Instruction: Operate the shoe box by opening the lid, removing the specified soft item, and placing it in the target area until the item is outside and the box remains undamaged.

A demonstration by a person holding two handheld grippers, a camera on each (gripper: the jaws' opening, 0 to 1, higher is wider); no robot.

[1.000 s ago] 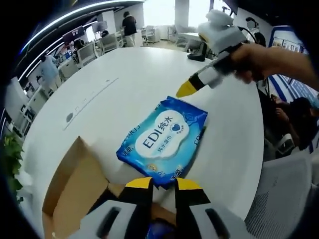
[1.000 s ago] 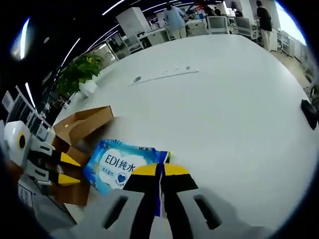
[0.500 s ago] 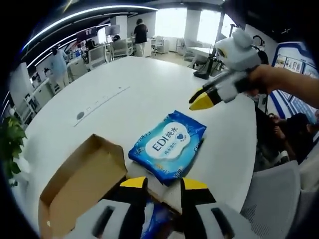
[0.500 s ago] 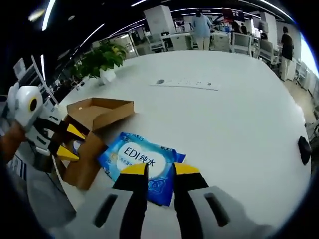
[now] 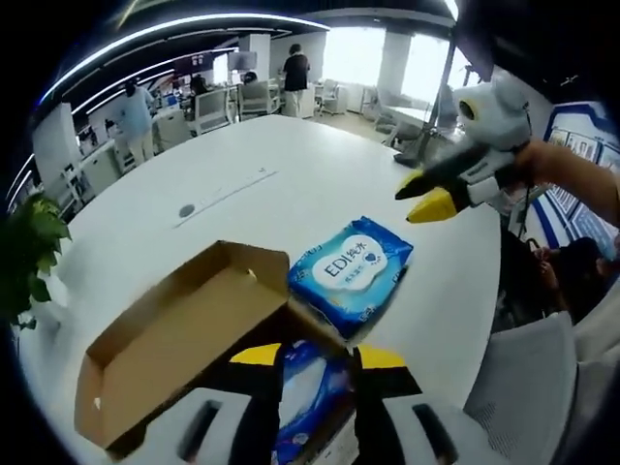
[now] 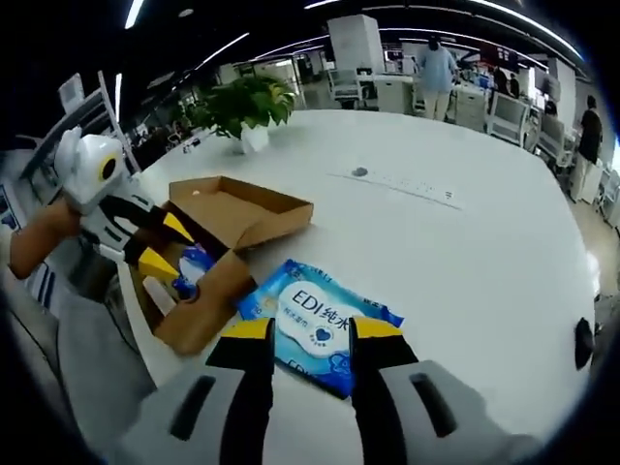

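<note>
A blue wet-wipes pack point(image 5: 351, 274) marked "EDI" is seen lying flat on the white round table point(image 5: 320, 174), outside the cardboard shoe box point(image 5: 179, 339) and touching its right edge. The box's lid point(image 6: 242, 205) is swung open and stands tilted back from the box body. Inside the box a second blue packet point(image 5: 308, 392) is seen, just beyond the left gripper point(image 5: 316, 356), whose yellow-tipped jaws are spread apart with nothing pinched between them. In the right gripper view, the right gripper point(image 6: 307, 328) is held over the near edge of the wipes pack point(image 6: 317, 323), its jaws spread and holding nothing. The same gripper is seen in the left gripper view point(image 5: 426, 193) raised above the table to the far right of the pack, held by a hand point(image 5: 547, 165). A potted plant point(image 6: 242, 107) stands on the far side of the table, and people point(image 5: 294, 73) are seen standing among office desks in the background
</note>
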